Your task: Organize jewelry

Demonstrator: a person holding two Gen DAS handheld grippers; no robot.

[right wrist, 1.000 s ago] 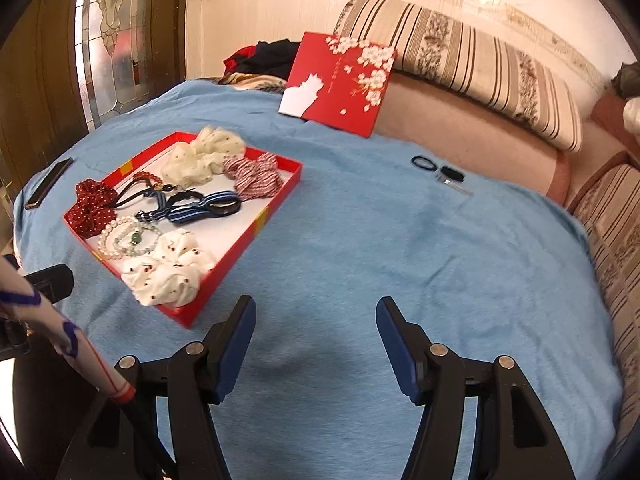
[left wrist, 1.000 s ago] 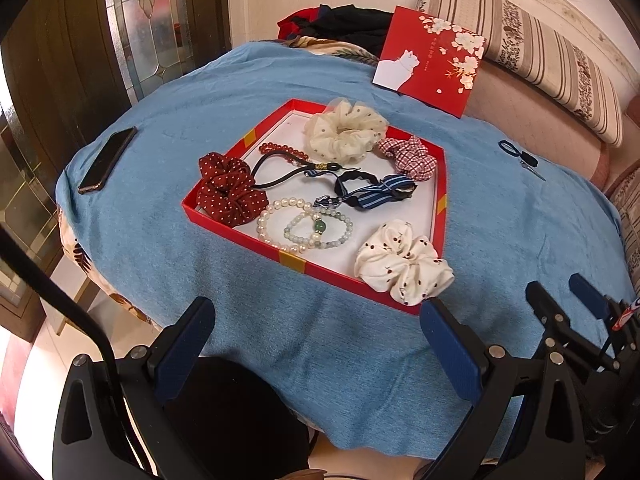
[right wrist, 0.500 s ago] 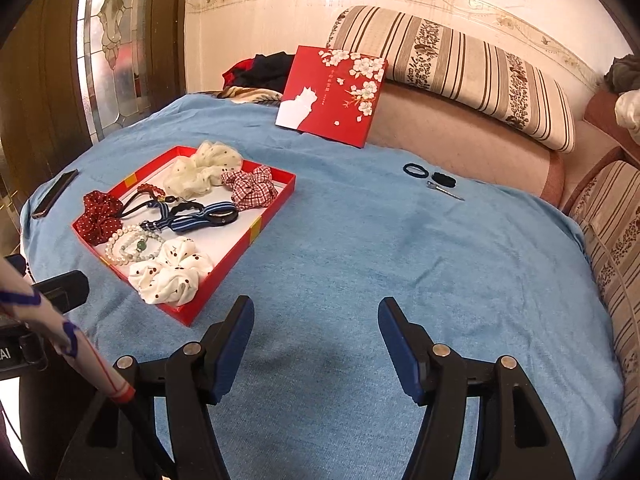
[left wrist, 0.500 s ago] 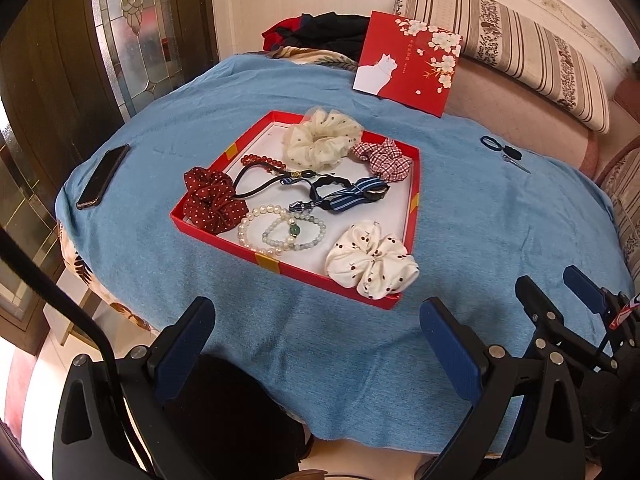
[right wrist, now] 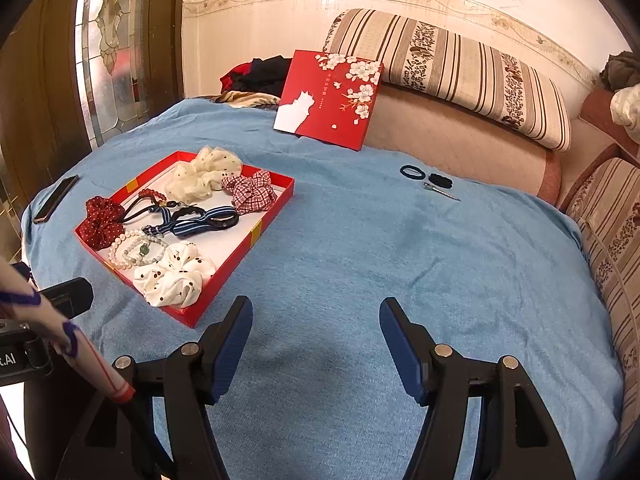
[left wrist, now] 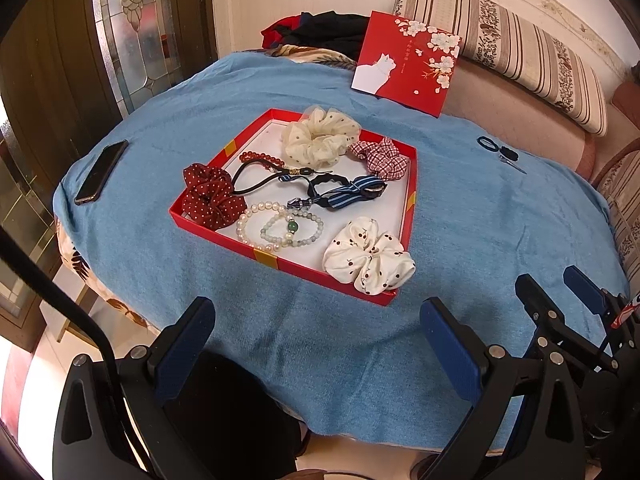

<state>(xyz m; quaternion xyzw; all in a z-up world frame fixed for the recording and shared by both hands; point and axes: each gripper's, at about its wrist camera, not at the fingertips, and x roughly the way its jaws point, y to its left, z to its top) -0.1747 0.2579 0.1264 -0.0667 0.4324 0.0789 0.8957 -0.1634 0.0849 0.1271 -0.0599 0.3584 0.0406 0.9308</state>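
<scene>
- Both grippers are held low at the near edge of the blue-covered counter (right wrist: 360,248); left gripper (left wrist: 316,344) and right gripper (right wrist: 316,344) fingers are spread wide, nothing pinched.
- The red tray (left wrist: 410,200) with scrunchies and bracelets is seen mid-frame in the left view, straight ahead of the left fingers, but off to the left in the right view.
- Loose bits, a black hair tie (right wrist: 413,171) and a clip (right wrist: 442,191), are spotted upper right of centre in the right view, well apart from the tray.
- Judged: the right gripper is better lined up for those strays, with the clip's long axis running left-right.

Left hand-held gripper (left wrist: 316,344) and right hand-held gripper (right wrist: 316,336) hover, jaws spread wide.
</scene>
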